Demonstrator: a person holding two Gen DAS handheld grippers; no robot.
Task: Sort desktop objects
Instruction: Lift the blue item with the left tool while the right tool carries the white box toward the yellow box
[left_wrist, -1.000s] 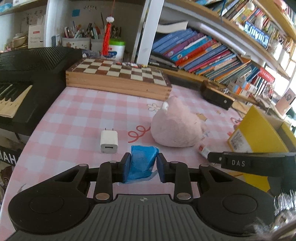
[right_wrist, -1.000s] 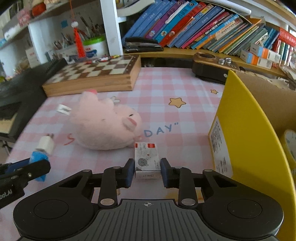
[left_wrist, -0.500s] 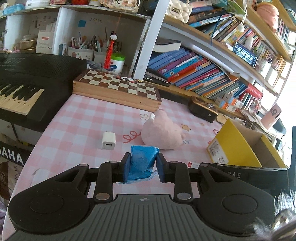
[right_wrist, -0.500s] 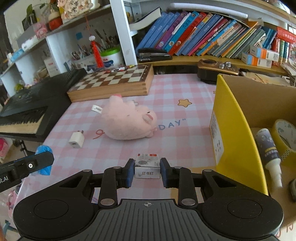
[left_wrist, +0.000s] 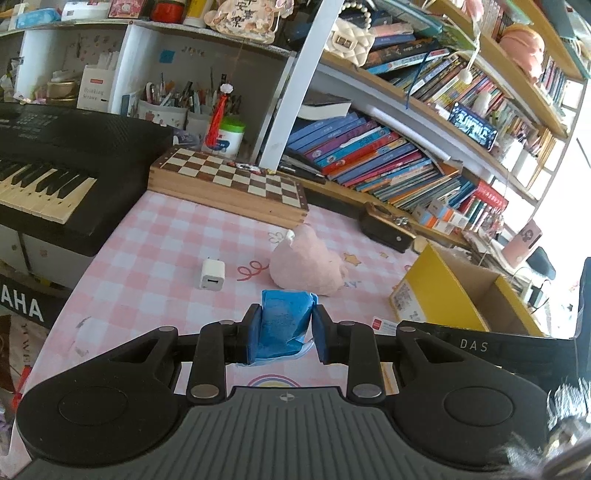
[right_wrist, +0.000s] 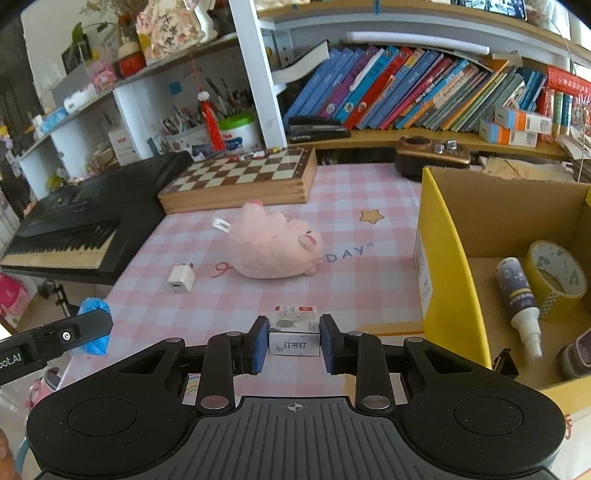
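A crumpled blue packet (left_wrist: 283, 325) is pinched between the pads of the left gripper (left_wrist: 284, 334) and held above the near edge of the desk (left_wrist: 155, 258), which is covered in a pink checked cloth. A small box of staples (right_wrist: 294, 330) is clamped by the right gripper (right_wrist: 294, 343), likewise raised over the desk. In the right wrist view, the left gripper with its blue packet is seen at 9 o'clock, beyond the desk's left edge.

Farther out, a white charger plug (left_wrist: 212, 274) lies on the cloth at 11 o'clock from the left gripper, and a pink plush pig (right_wrist: 275, 245) lies on its side at 12 o'clock from the right gripper, well apart from the plug. At 3 o'clock a yellow-sided cardboard box (right_wrist: 448, 266) stands open; a small spray bottle (right_wrist: 519, 304) and a roll of tape (right_wrist: 556, 271) lie inside it.

At the far edge a wooden chessboard case (right_wrist: 240, 181) is set against the bookshelf (right_wrist: 406, 96), with a black keyboard (left_wrist: 48, 162) at 10 o'clock.
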